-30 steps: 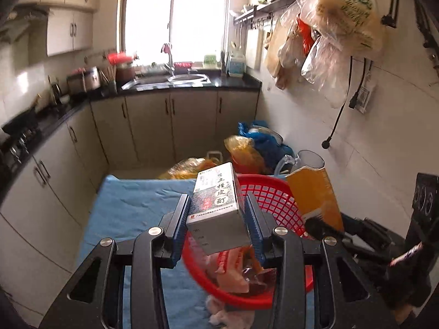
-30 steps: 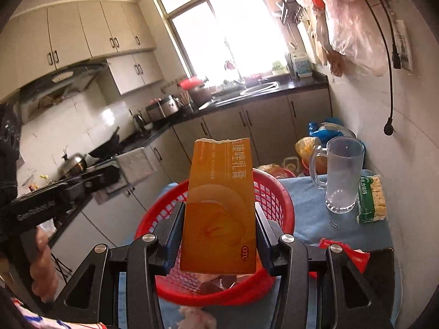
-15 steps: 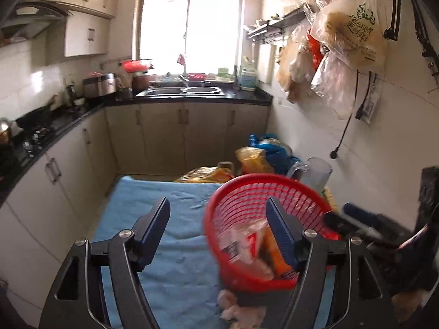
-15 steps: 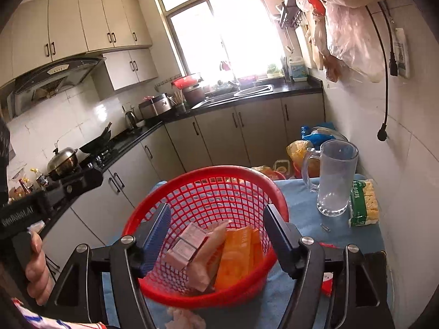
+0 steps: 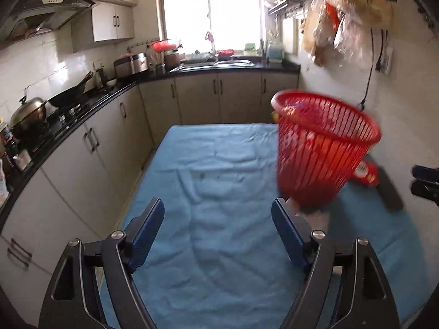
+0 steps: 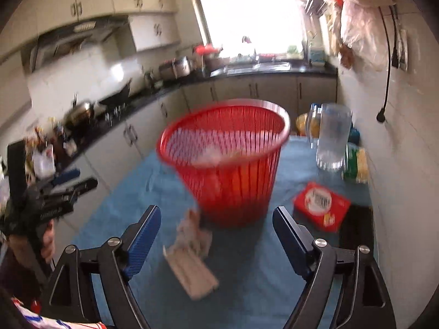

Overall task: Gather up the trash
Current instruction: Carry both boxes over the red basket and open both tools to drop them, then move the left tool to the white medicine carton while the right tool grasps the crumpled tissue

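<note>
A red mesh basket [image 5: 323, 148] stands on the blue cloth [image 5: 219, 219] at the right, with boxes and wrappers inside; it also shows in the right wrist view [image 6: 227, 161]. My left gripper [image 5: 218, 233] is open and empty, low over the cloth, left of the basket. My right gripper [image 6: 215, 237] is open and empty in front of the basket. A pale flattened box [image 6: 192, 272] and crumpled paper [image 6: 193, 231] lie between its fingers on the cloth. A red packet [image 6: 321, 205] lies right of the basket.
A clear plastic jug [image 6: 332, 137] and a green-yellow snack pack [image 6: 355, 161] stand at the back right by the wall. A black flat object [image 6: 356, 233] lies beside the red packet. Kitchen cabinets [image 5: 90, 148] run along the left. Bags [image 5: 348, 13] hang on the right wall.
Both grippers opened and dropped their boxes into the basket: left the white box, right the orange box. Both then pulled back and lower, away from the basket.
</note>
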The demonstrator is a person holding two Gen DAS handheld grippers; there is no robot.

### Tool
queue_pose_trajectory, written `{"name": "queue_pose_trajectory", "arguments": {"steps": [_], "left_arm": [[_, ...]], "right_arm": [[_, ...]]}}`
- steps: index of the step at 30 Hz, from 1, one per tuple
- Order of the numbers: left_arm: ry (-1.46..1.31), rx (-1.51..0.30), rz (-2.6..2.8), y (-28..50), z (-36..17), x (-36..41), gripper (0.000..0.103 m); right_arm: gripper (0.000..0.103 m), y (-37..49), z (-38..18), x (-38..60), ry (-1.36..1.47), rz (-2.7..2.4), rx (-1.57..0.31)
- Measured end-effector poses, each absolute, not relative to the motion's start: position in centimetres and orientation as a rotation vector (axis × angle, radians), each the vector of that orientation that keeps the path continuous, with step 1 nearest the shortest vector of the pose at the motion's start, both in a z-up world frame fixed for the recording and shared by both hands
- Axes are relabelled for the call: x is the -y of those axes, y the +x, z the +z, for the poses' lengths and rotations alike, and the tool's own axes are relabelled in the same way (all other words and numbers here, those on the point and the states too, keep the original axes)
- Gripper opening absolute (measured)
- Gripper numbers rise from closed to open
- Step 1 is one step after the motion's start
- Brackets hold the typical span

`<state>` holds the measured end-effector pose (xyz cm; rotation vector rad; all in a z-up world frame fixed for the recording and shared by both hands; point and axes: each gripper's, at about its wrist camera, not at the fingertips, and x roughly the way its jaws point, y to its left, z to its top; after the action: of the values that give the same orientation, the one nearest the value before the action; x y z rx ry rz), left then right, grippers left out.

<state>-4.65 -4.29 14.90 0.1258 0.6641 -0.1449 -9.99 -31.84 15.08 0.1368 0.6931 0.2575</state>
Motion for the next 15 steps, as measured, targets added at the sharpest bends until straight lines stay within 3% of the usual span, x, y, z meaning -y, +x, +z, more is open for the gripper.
{"name": "queue_pose_trajectory", "arguments": {"steps": [8, 15], "left_arm": [[0.065, -0.773, -0.155, -5.5, 10.2, 3.5, 0.079], [0.053, -0.815, -0.160, -6.6, 7.8, 2.9, 0.079]], "right_arm": [[0.087, -11.5, 7.7, 28.8, 0.059, 0.322, -0.895], [0.087, -9.3, 2.8, 27.2, 0.139, 0.344, -0.962]]}}
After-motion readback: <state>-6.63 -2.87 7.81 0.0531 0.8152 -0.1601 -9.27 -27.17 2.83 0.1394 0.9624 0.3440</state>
